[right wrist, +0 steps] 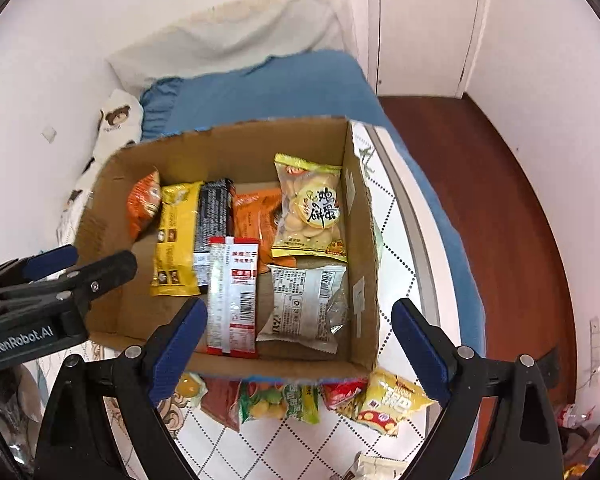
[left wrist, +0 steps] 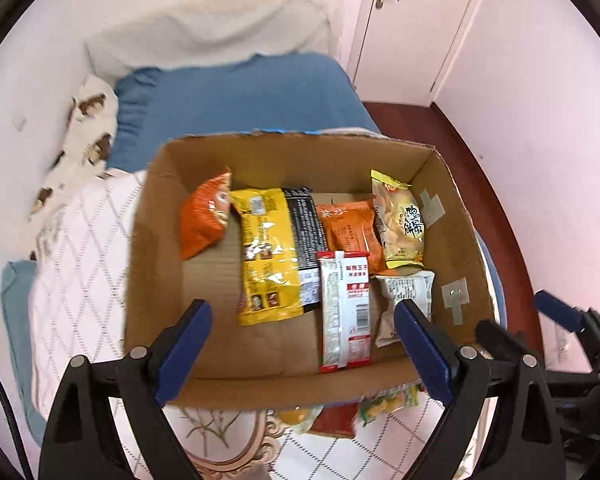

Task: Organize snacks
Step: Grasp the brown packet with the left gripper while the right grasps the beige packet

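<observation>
Snacks are found in 2 places: 7 packets are already laid inside the cardboard box [right wrist: 364,208], and several more are left on the bed [right wrist: 396,216] just outside the box's near wall. Inside, an orange bag [right wrist: 144,200] is leaned in the far left corner, a yellow packet [right wrist: 174,236], a black bar [right wrist: 214,220] and an orange packet [right wrist: 256,212] are ranged along the far wall, an egg-biscuit bag [right wrist: 310,208] is set in the far right corner, and a red-and-white stick pack [right wrist: 232,296] and a white packet [right wrist: 304,304] are laid toward the near wall. Outside, a green-and-yellow candy bag [right wrist: 278,400] and a yellow biscuit bag [right wrist: 388,404] are seen against the near wall, among others partly hidden by it.

Both claws are released: the left claw [left wrist: 300,340] and the right claw [right wrist: 300,340] are held above the box with jaws spread wide and nothing between them.

The loose bags are judged light, soft and air-puffed, with slick film that may slide under the pads; the biscuits inside are probably brittle. Each is best taken by a crimped end seam or across a flat edge, with a gentle squeeze, not over the swollen middle.
</observation>
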`<state>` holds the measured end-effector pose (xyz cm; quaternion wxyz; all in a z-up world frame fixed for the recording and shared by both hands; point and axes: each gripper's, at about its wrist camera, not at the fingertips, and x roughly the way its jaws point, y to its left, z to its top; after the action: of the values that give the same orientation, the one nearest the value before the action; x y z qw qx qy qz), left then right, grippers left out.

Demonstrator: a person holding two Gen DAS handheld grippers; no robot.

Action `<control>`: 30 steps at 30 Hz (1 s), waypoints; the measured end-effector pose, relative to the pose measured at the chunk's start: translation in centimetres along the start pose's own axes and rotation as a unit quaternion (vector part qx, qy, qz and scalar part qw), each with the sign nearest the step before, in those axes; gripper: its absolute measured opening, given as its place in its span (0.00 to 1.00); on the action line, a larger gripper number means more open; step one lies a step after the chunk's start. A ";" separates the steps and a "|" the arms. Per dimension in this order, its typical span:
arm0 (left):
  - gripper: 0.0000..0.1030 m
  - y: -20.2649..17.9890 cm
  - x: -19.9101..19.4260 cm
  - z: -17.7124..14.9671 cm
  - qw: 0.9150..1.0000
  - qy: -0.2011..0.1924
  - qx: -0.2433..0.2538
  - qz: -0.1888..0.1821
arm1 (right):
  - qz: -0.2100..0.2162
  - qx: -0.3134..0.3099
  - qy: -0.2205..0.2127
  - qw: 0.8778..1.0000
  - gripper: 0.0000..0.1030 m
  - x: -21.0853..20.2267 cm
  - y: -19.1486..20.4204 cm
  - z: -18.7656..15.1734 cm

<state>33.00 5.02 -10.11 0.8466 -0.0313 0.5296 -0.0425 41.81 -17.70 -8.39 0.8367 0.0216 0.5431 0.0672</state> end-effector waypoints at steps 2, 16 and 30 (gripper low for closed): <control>0.90 0.1 -1.2 -1.0 1.000 -0.015 0.002 0.007 | 0.000 -0.002 -0.021 1.000 0.93 -1.5 0.3 -0.8; 0.90 0.1 -8.7 -6.8 0.994 -0.104 0.006 0.028 | 0.013 -0.008 -0.108 0.994 0.93 -10.6 1.4 -6.0; 0.90 -0.4 -3.2 -13.3 1.000 0.008 0.000 0.028 | 0.035 0.098 -0.035 0.994 0.93 -7.4 -5.0 -12.7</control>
<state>19.57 4.86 -13.01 0.8434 -0.0164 0.5368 -0.0190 27.73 -24.08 -7.44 0.8463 0.1252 0.5160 0.0421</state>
